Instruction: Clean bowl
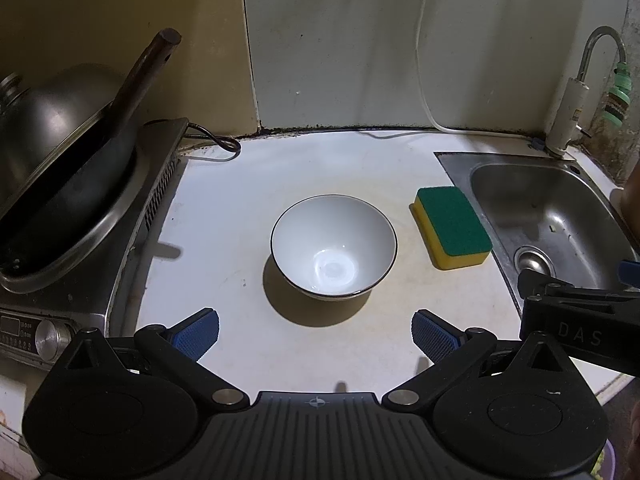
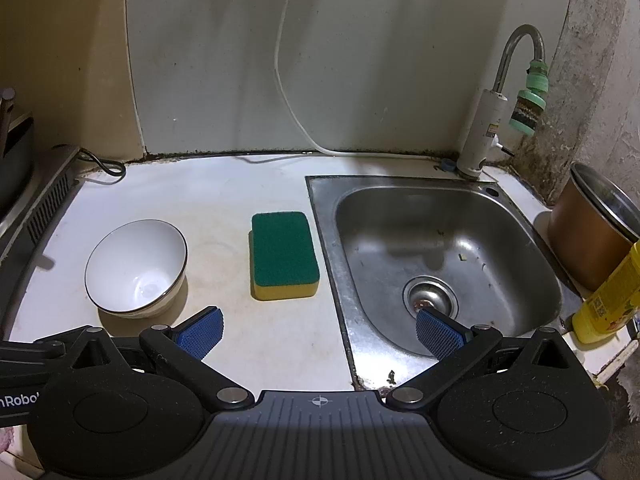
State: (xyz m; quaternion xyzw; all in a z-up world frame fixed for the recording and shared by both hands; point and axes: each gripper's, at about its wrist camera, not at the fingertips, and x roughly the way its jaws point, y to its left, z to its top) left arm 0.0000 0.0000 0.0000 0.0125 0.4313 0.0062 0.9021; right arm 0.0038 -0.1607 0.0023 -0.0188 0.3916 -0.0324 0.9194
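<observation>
Here: bowl (image 1: 334,244) seen white, glossy, round, dark-rimmed, upright | sponge (image 1: 452,226) laid beside it, green-topped, yellow-bodied | left gripper (image 1: 316,336), right gripper (image 2: 320,334) held wide, nothing grasped

Home kitchen: steel sink (image 2: 440,256) with tap (image 2: 516,56) at right, induction cooker (image 1: 80,280) with wok (image 1: 68,184) at left.

Big dark wok (image 1: 68,184) is sitting on the induction cooker (image 1: 132,248) with its steel lid (image 1: 48,108) leaning behind it. A copper-coloured pot (image 2: 592,236) and yellow bottle (image 2: 608,296) are hanging out right of the basin.
</observation>
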